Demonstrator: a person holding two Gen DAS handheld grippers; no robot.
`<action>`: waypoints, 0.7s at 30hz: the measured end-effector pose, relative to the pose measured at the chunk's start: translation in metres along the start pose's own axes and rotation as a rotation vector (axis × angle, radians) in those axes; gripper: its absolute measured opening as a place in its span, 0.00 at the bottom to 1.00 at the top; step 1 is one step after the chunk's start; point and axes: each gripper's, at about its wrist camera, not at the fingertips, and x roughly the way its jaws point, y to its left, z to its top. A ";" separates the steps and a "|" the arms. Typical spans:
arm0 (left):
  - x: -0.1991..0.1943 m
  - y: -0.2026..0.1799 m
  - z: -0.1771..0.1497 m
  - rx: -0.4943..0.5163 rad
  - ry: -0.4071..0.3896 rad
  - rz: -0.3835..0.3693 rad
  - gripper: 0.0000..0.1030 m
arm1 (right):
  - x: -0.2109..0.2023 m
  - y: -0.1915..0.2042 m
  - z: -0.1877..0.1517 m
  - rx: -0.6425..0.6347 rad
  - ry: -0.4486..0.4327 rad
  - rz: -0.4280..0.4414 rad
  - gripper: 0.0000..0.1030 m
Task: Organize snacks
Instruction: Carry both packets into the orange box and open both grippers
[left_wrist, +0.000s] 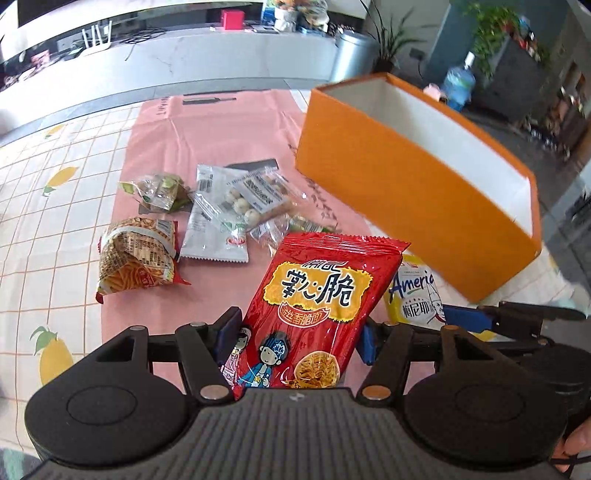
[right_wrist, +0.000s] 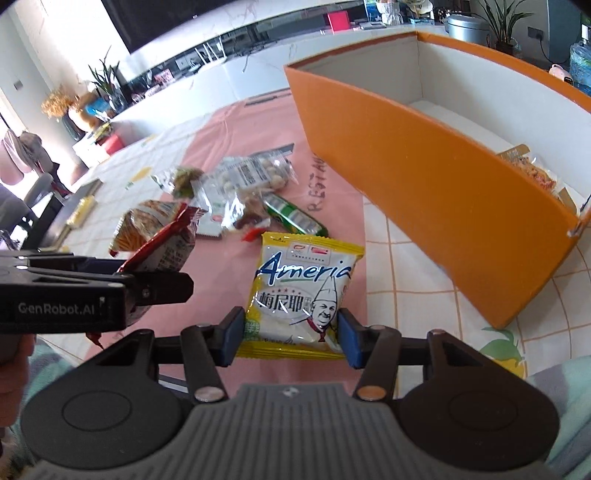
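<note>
"Ameria" on yellow packet (right_wrist: 303, 295); "GenRobot.AI" on left tongs (right_wrist: 155, 286).

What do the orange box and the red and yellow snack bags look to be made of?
Orange box: likely cardboard, matte, with straight folded walls and a white lining. Red bag and yellow bag: thin glossy plastic film, by the glare, wrinkles and crimped zigzag ends.
</note>
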 end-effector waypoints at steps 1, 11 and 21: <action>-0.005 -0.001 0.003 -0.016 -0.014 -0.006 0.69 | -0.008 0.001 0.003 -0.017 -0.019 -0.004 0.50; -0.033 -0.053 0.065 -0.010 -0.141 -0.098 0.69 | -0.071 -0.008 0.058 -0.192 -0.108 -0.043 0.50; -0.007 -0.126 0.130 0.192 -0.199 -0.127 0.69 | -0.091 -0.058 0.130 -0.273 -0.072 -0.176 0.50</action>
